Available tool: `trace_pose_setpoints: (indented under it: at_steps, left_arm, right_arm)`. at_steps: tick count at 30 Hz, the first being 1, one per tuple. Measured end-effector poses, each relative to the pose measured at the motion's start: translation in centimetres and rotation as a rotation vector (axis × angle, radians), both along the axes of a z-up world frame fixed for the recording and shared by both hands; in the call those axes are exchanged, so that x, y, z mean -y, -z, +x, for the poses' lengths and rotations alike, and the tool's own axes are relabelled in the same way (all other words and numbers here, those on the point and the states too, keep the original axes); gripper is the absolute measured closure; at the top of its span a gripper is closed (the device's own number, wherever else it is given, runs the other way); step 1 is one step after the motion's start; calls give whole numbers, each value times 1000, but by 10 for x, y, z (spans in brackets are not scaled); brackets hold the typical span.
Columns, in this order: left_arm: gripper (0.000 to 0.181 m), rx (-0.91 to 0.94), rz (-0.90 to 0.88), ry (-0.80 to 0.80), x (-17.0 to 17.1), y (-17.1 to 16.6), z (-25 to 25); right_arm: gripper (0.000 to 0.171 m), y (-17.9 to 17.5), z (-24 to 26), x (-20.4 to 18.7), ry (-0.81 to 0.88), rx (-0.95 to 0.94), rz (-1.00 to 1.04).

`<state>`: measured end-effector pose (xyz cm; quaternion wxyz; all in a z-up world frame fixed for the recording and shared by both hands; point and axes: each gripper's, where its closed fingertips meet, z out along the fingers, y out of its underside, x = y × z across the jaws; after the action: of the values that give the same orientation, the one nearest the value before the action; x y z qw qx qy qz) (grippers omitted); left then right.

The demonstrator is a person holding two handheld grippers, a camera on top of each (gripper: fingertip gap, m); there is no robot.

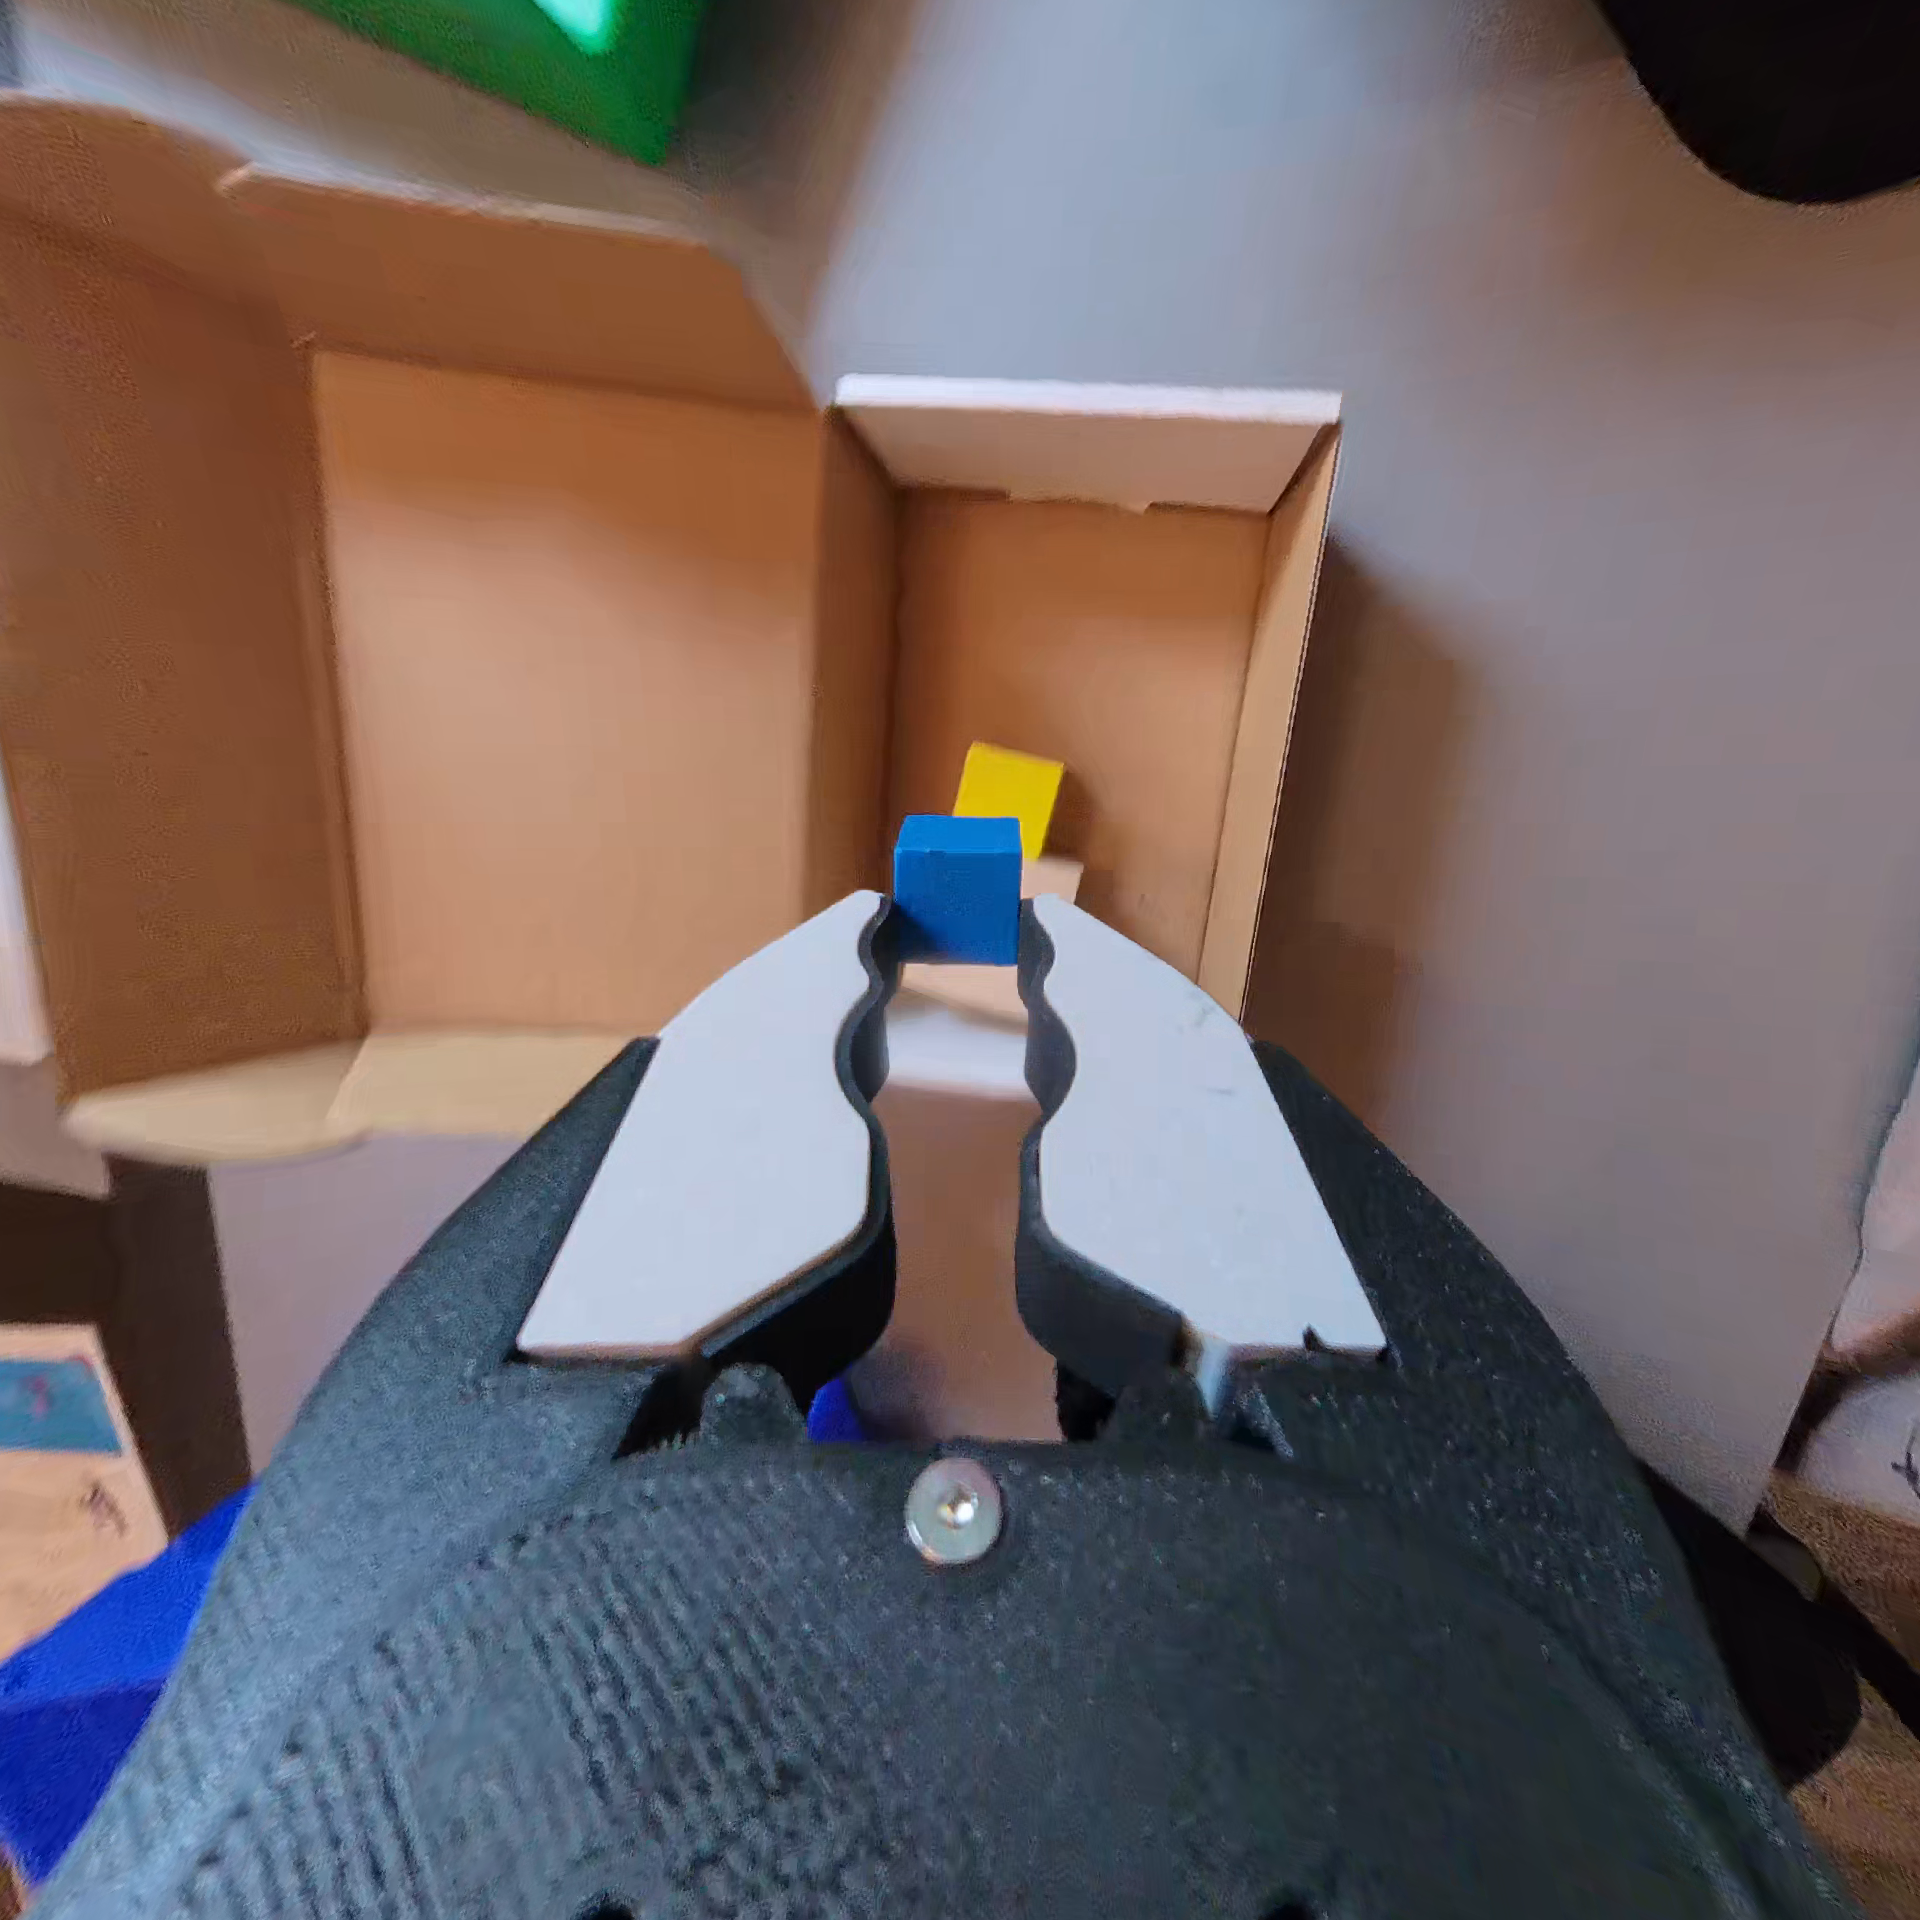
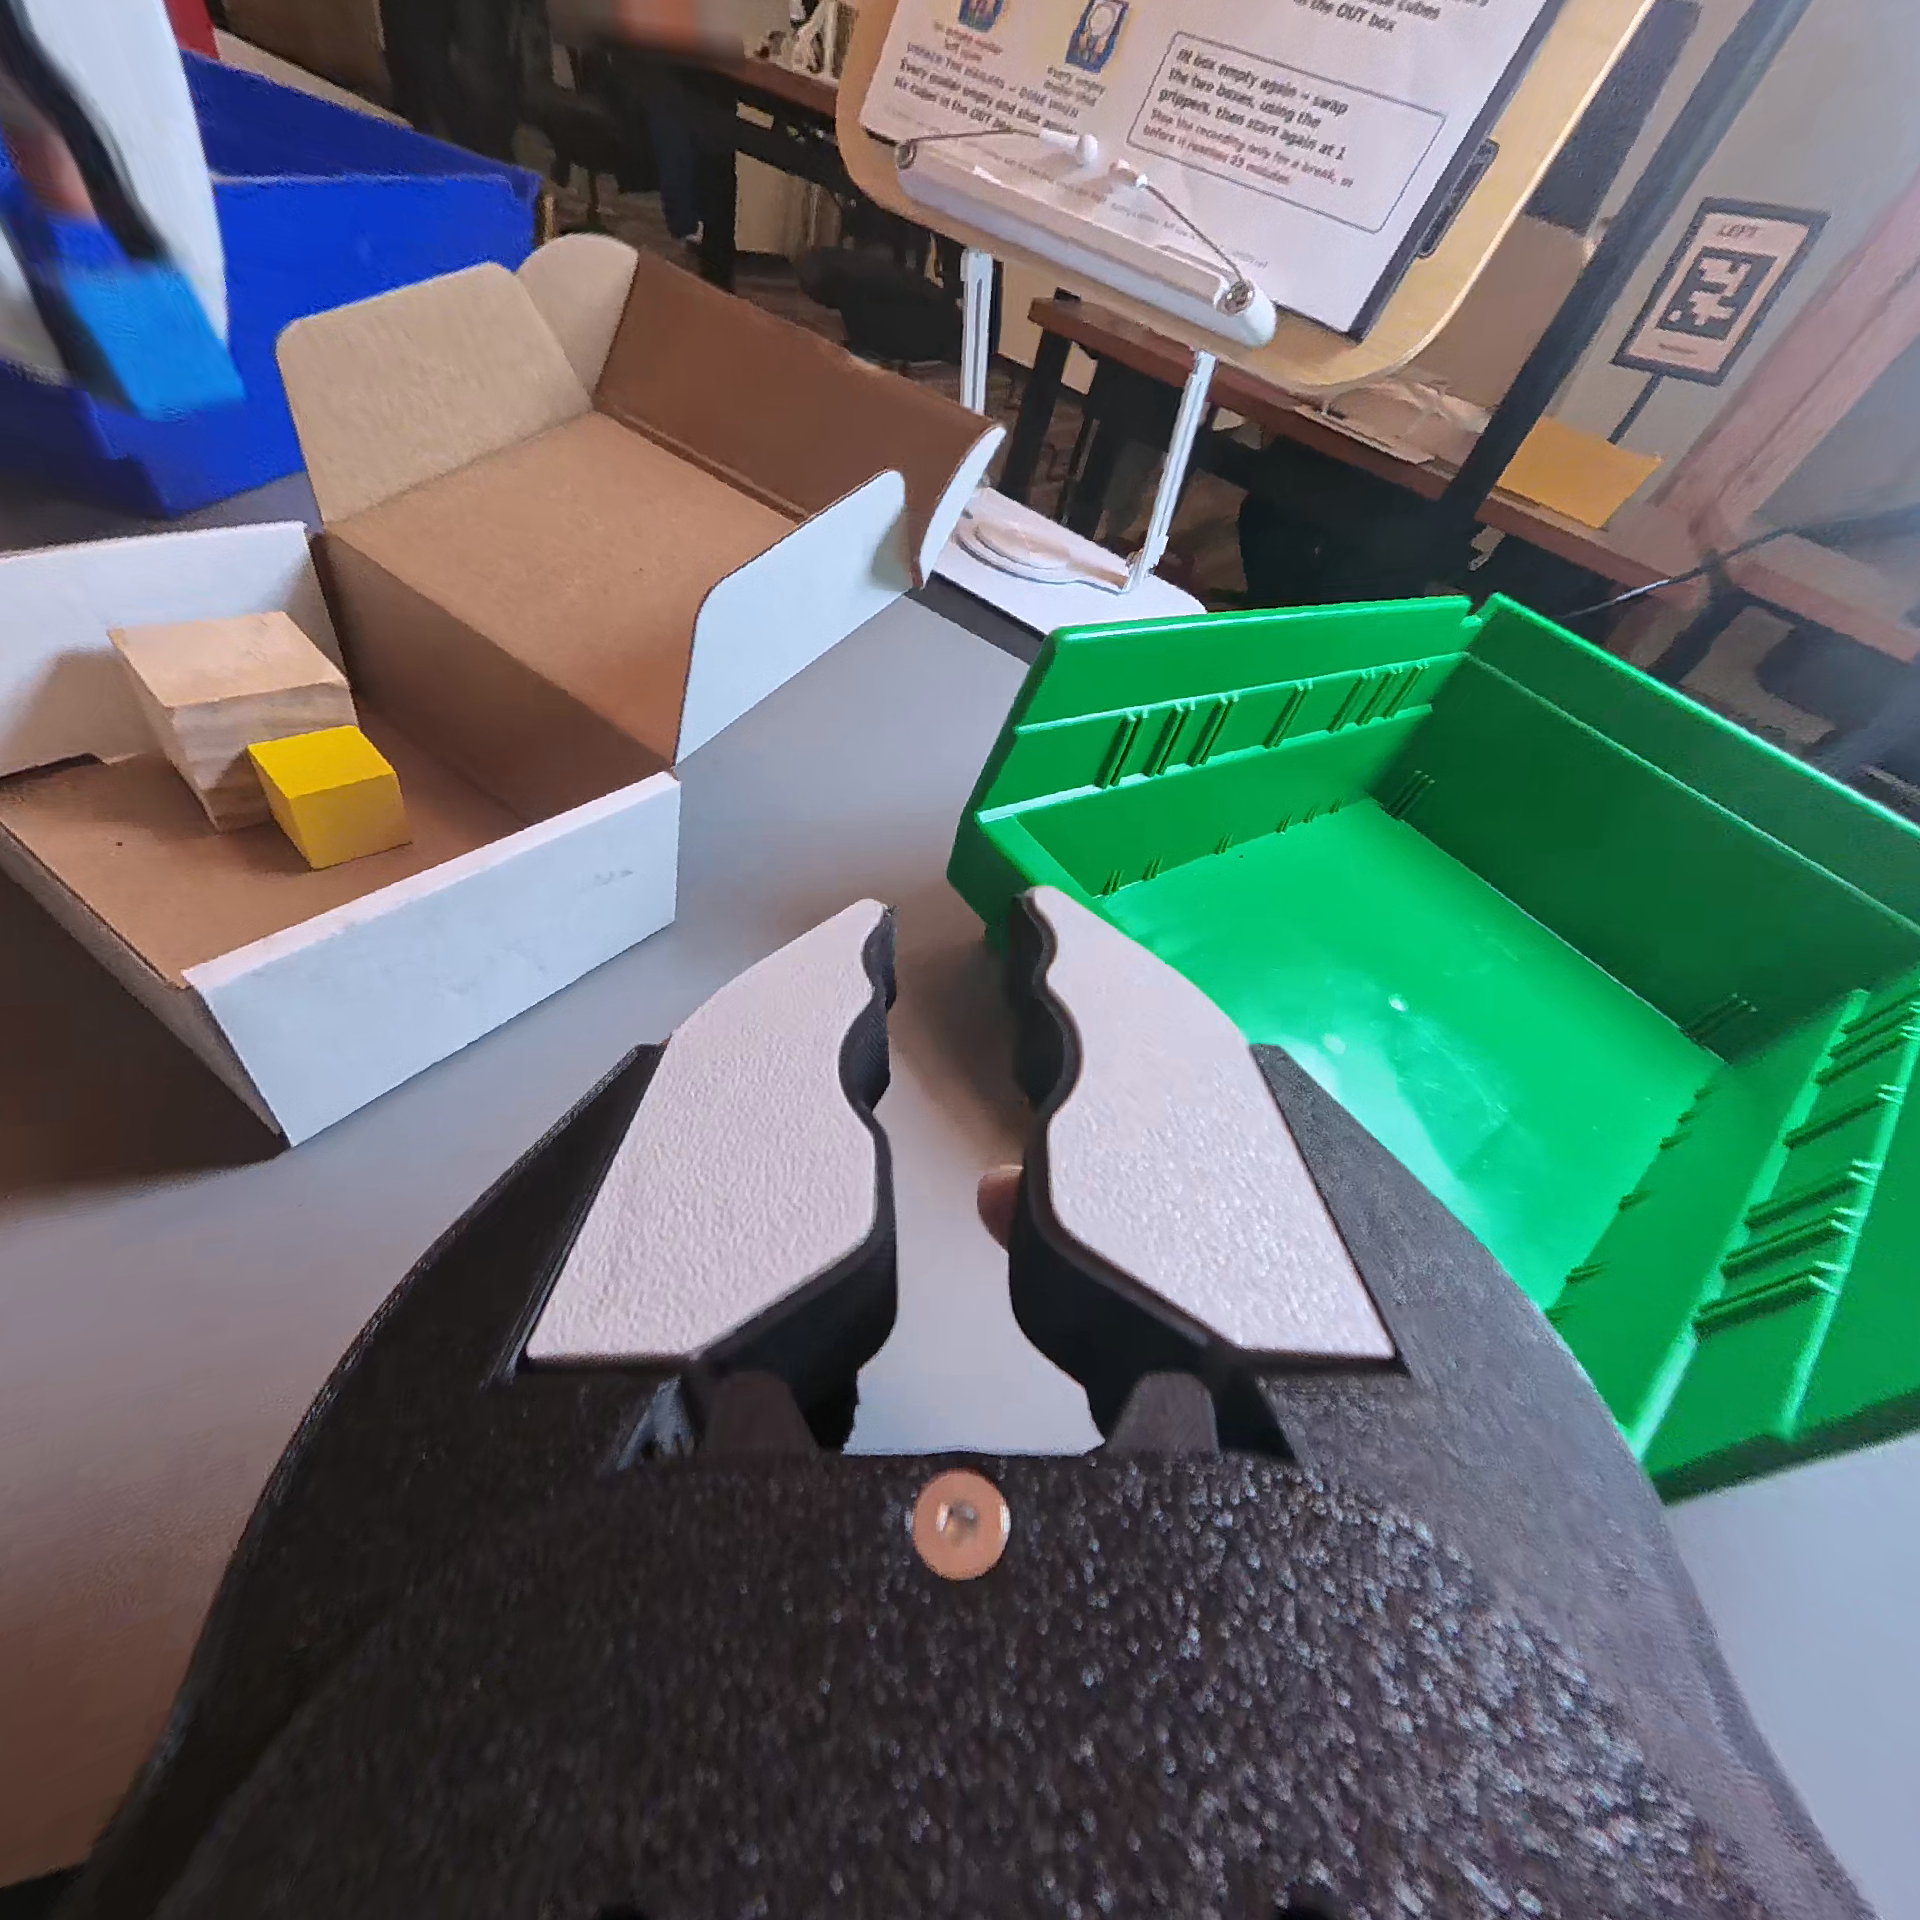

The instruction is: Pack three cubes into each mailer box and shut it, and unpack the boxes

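My left gripper (image 1: 956,914) is shut on a blue cube (image 1: 956,888) and holds it above the open white mailer box (image 1: 1242,727). Inside the box lie a yellow cube (image 1: 1006,792) and a plain wooden cube (image 1: 1055,878), touching each other. In the right wrist view the same box (image 2: 436,977) sits at left with the wooden cube (image 2: 234,686) and yellow cube (image 2: 327,795) in it, its lid (image 2: 644,457) folded back. The blue cube (image 2: 145,343) shows blurred at the top left, above the box. My right gripper (image 2: 951,920) is open and empty, over the grey table between the box and the green bin.
An empty green bin (image 2: 1455,997) stands right of the mailer box; its corner shows in the left wrist view (image 1: 551,73). A blue bin (image 2: 312,239) stands behind the box. A white stand with an instruction sheet (image 2: 1143,208) is at the table's far edge. Spacing between my two grippers at the tips: around 20 cm.
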<state>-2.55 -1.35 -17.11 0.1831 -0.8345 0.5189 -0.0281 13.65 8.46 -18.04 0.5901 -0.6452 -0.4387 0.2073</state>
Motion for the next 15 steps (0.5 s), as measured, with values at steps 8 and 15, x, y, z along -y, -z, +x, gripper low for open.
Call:
trace_pose_setpoints:
  at_steps: [8, 15]
  left_arm:
    - [159, -104, -135, 95, -16, 73, 51]
    - [159, -148, -164, 117, -14, 92, 50]
  right_arm:
    - [146, -16, 16, -12, 56, -100, -23]
    - [146, -24, 18, -10, 48, -128, -9]
